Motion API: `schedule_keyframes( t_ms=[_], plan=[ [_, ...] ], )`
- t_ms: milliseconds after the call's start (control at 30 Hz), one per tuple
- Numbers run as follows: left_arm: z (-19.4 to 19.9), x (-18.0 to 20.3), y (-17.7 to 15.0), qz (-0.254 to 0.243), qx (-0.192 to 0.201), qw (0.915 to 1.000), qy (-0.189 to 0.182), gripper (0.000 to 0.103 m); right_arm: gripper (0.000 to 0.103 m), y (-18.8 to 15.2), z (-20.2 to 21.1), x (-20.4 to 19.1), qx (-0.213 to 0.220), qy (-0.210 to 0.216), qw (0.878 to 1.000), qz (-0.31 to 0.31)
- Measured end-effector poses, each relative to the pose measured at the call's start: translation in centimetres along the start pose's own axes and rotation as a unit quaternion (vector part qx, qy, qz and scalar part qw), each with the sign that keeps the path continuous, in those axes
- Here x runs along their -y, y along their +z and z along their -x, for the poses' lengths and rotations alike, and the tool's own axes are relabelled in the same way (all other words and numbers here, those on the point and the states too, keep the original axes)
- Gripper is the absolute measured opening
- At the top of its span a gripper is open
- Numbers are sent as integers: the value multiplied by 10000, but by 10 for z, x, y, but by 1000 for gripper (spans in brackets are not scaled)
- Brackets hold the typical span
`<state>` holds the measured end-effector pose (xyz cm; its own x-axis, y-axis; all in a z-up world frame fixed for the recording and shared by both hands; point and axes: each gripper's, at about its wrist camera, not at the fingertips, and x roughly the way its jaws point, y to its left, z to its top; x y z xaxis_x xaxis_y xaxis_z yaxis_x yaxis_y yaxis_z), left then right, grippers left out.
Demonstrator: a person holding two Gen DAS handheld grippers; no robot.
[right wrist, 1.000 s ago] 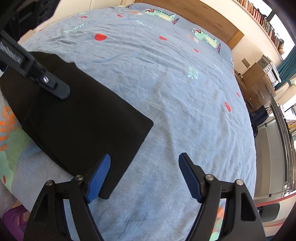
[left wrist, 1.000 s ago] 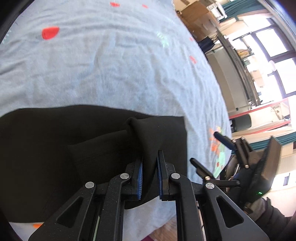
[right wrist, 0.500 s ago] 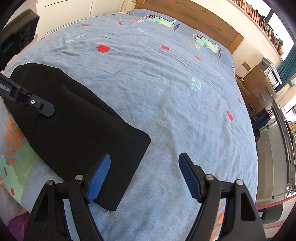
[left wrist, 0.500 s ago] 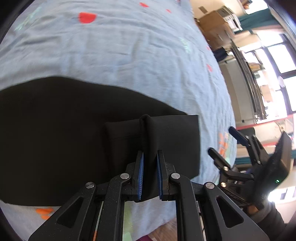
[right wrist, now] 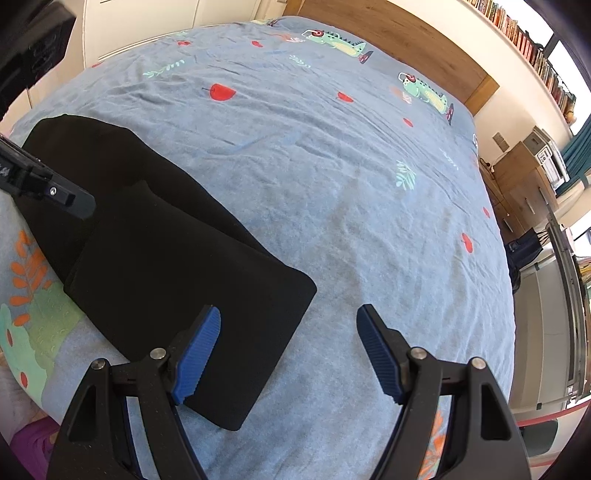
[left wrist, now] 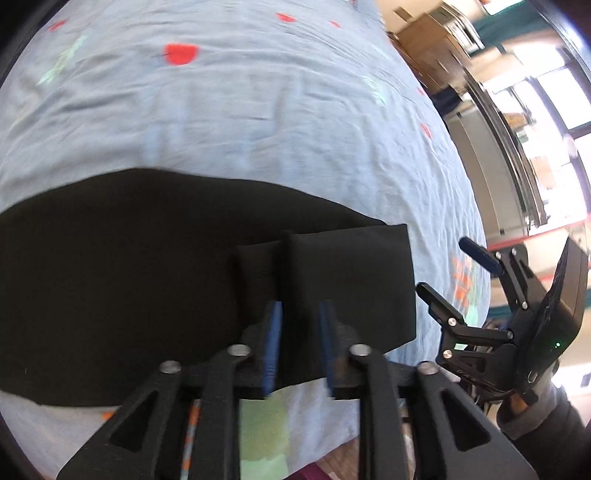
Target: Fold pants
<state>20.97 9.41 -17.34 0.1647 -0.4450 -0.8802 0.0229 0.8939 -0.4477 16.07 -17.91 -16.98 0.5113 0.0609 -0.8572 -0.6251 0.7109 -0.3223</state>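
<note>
The black pants (left wrist: 147, 258) lie folded on the blue bedspread near the bed's front edge; they also show in the right wrist view (right wrist: 166, 258). My left gripper (left wrist: 299, 343) has its jaws slightly parted around a raised ridge of the pants' top layer (left wrist: 291, 266). The cloth still stands between the pads. My right gripper (right wrist: 288, 350) is open and empty, hovering just above the pants' right corner (right wrist: 258, 369). It shows at the right in the left wrist view (left wrist: 454, 280).
The blue bedspread (right wrist: 351, 184) with apple and crocodile prints stretches far ahead to a wooden headboard (right wrist: 388, 33). Drawers and boxes (right wrist: 528, 173) stand beyond the bed's right side. The bed's front edge (left wrist: 295, 443) lies just below my grippers.
My left gripper carried the pants' edge forward over the lower layer, laid it down, and its jaws have widened a little. My right gripper stayed open and shifted slightly.
</note>
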Motion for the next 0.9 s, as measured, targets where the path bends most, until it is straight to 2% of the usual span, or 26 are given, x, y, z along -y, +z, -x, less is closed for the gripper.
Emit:
schedule_keyframes(
  t_ms=[100, 200, 300, 467, 667, 700, 767, 900],
  plan=[
    [-14, 9, 1, -74, -81, 9999, 103, 22, 103, -3, 1, 0, -27, -169, 9997, 162],
    [-22, 10, -1, -125, -104, 9989, 438, 22, 103, -7, 3, 5, -31, -171, 9998, 128],
    [-35, 16, -1, -60, -210, 9986, 491, 22, 103, -12, 6, 6, -10, -239, 9996, 162],
    [-45, 23, 2, -123, -244, 9975, 649, 22, 103, -16, 14, 4, 56, -595, 9978, 291],
    [-63, 33, 9, -181, -353, 9946, 955, 21, 103, -15, 17, -3, 45, -436, 9987, 251],
    [-66, 35, 9, -180, -354, 9944, 974, 20, 103, -15, 16, -4, 31, -395, 9990, 227],
    [-70, 36, 12, -139, -314, 9953, 911, 10, 103, -15, 15, -5, 0, -330, 9993, 186],
    [-69, 31, 12, 91, -242, 9977, 619, 6, 103, -17, 13, -7, -42, -252, 9996, 126]
  ],
)
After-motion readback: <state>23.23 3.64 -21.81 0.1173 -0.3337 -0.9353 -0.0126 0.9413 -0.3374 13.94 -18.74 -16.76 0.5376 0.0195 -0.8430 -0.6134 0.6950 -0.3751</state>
